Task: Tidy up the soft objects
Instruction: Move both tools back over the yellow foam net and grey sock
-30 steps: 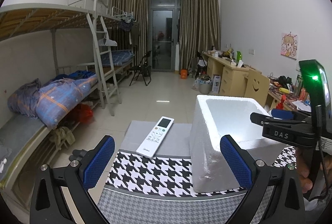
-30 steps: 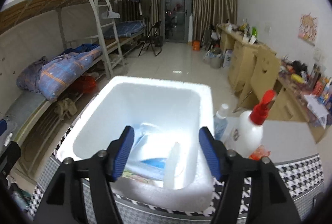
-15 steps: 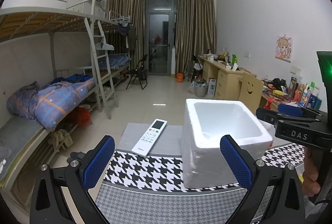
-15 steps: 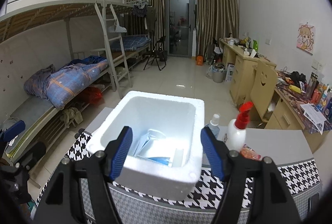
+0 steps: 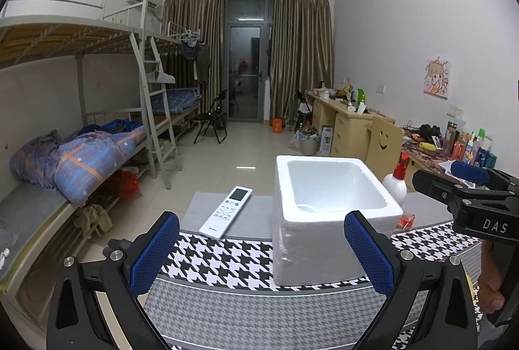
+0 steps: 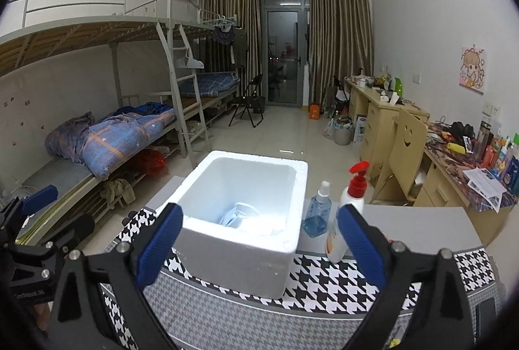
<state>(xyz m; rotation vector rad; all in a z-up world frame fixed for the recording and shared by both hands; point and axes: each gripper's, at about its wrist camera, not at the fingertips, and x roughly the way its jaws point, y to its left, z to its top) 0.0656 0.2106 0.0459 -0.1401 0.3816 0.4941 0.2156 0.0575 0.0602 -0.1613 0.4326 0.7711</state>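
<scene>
My left gripper (image 5: 261, 256) has its blue fingers (image 5: 155, 252) spread wide with nothing between them, low over the houndstooth cloth (image 5: 227, 262) on the desk (image 5: 211, 207). My right gripper (image 6: 258, 247) is opening, also empty. Just past both sits the white foam box (image 6: 246, 239), upright and open-topped, a near corner turned toward me (roughly square, so no clear long axis). Pale soft packets (image 6: 238, 215) lie crumpled inside. Left of it, the remote (image 5: 226, 211) points away toward the floor. Right of the box stand a pump bottle (image 6: 348, 210) and a blue spray bottle (image 6: 318, 210).
</scene>
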